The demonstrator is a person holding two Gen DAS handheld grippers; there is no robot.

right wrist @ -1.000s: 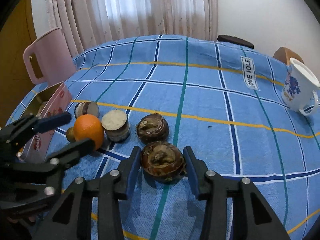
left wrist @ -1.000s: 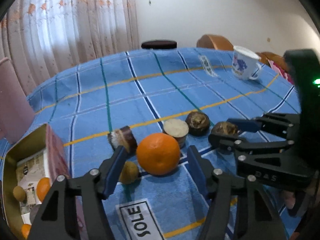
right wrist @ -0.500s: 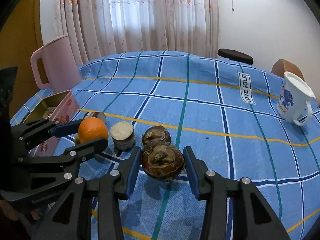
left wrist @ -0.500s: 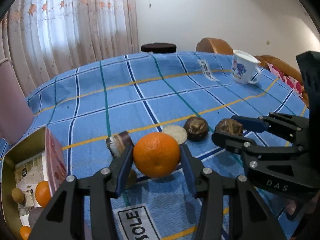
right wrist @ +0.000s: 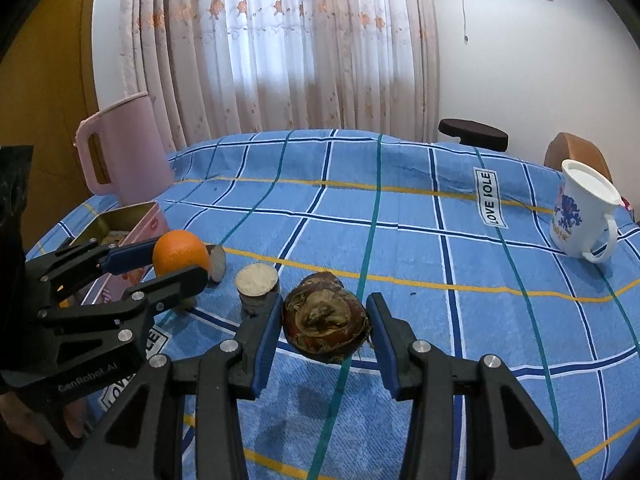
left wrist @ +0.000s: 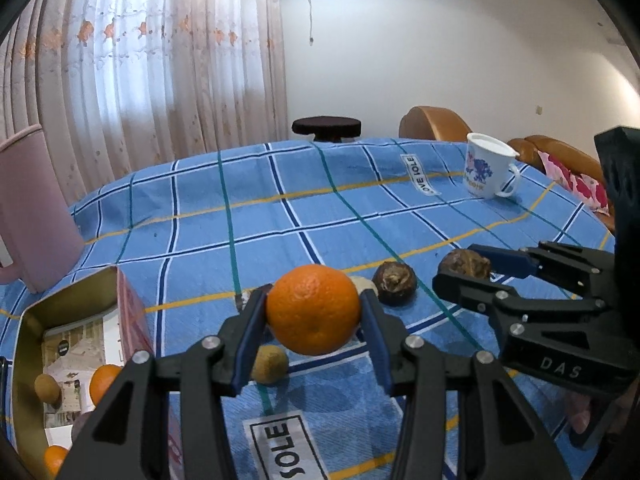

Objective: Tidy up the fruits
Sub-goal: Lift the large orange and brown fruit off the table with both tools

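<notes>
Both grippers rose since earlier | your left gripper (left wrist: pixel 314 312) pinches orange (left wrist: pixel 313 309) | right gripper (right wrist: pixel 326 326) pinches brown fruit (right wrist: pixel 326 322), probably water chestnut | tin (left wrist: pixel 24 320) at 9 o'clock, likely destination

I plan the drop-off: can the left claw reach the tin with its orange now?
Probably yes. The left claw grips the orange, and the open tin lies beside it with nothing between.

Open cloth (right wrist: pixel 400 240) stretches ahead, mug (right wrist: pixel 582 216) far right. Left, the tin's wall (left wrist: pixel 132 320) and pink jug (right wrist: pixel 128 152) block; loose fruits (right wrist: pixel 256 284) crowd between grippers.
</notes>
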